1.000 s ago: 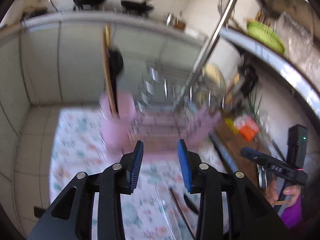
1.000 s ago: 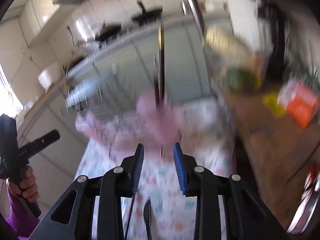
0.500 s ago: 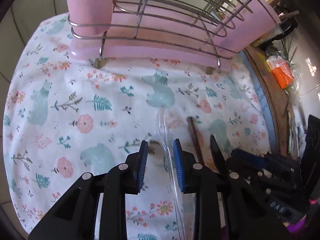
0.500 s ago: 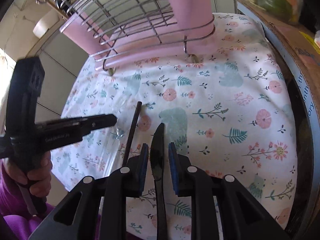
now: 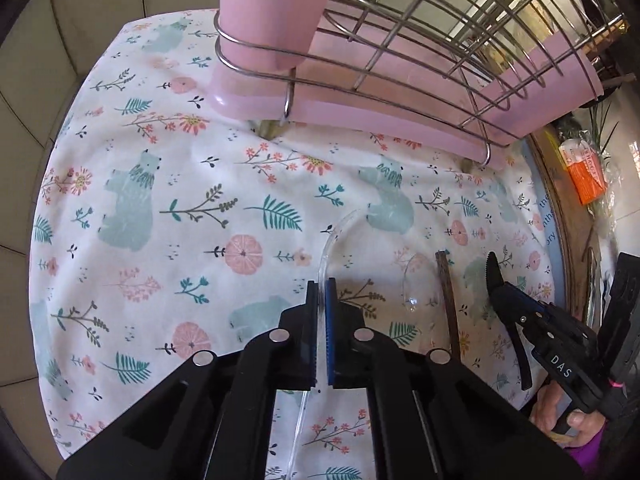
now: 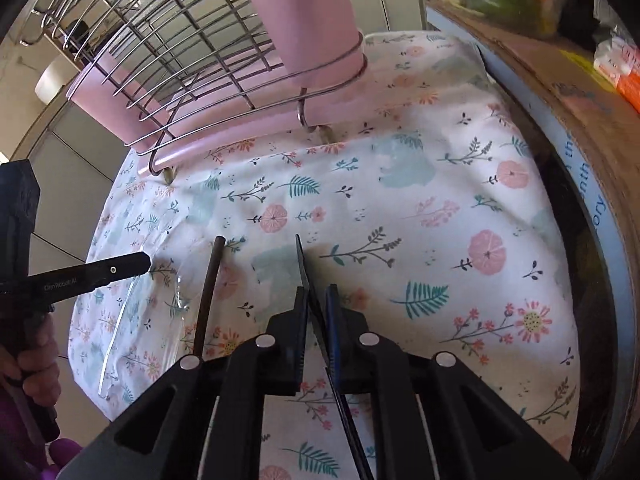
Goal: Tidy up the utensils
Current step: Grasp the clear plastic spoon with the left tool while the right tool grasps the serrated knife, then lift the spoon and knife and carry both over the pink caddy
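My left gripper point(image 5: 321, 292) is shut on a clear plastic utensil point(image 5: 334, 236) whose curved end sticks out ahead over the floral cloth. My right gripper point(image 6: 317, 298) is shut on a black serrated knife point(image 6: 301, 264), blade pointing forward; the knife also shows in the left wrist view point(image 5: 493, 270). A clear plastic spoon point(image 5: 416, 284) and a dark brown chopstick point(image 5: 447, 292) lie on the cloth between the grippers; the chopstick also shows in the right wrist view point(image 6: 208, 284). The wire drying rack point(image 5: 400, 52) on its pink tray with a pink holder point(image 5: 276, 12) stands behind.
The floral tablecloth point(image 5: 160, 220) covers the table. A cardboard box point(image 6: 560, 92) runs along the right edge, with an orange packet point(image 5: 588, 176) beyond. Tiled floor lies off the left edge. The left gripper shows in the right wrist view point(image 6: 132, 266).
Both grippers closed: the left one onto the clear utensil, the right one onto the black knife. Both moved lower and nearer to the cloth.
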The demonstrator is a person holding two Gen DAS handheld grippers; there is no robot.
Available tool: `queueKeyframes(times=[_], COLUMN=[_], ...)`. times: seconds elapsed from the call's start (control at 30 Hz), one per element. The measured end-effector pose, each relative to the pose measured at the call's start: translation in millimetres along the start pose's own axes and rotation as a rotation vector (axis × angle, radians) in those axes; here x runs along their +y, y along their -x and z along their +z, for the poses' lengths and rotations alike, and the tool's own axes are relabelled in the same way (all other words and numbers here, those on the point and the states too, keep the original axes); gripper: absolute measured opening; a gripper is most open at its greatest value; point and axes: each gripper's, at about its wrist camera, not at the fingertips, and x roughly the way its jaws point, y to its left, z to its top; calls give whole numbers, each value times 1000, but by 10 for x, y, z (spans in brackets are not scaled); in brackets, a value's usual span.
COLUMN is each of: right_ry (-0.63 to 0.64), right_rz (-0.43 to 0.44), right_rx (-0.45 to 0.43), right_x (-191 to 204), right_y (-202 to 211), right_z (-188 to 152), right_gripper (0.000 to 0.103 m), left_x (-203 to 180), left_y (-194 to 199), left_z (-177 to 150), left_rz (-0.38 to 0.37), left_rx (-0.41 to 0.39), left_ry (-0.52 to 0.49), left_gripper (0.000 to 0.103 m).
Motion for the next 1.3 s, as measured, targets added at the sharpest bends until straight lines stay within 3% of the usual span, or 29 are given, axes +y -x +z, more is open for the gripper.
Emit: queueKeyframes(times=[0.2,0.4,0.5,0.63,0.83,1.1,1.3], right_ry=[26,95,105,80,39,-22,11], right_rz=[55,24,-22,4,89,229,288], right_rx=[46,108,91,55,-119,-364,-563], right_x=[20,140,190,138,52,-24,104], right_y=[18,-107,-163,-103,403,1149,1670], right_z=[151,232,208,169,187,313,486], right_gripper=[23,23,18,16,16,16,16], left_x=[-125,-164,-166,-134,-21,50,-12], left_y=[-104,-162,-163,-138,233,1085,1713], left_z=[161,236,234,204,71,-16,-5], left_rz=[54,53,54,52,-67,-202,-257], left_rx=[97,154,160,130,-14,-343,-578], left_ry=[-91,-122,-126,-148,-87,-36,-34], left_gripper=[5,6,6,3,2,2,2])
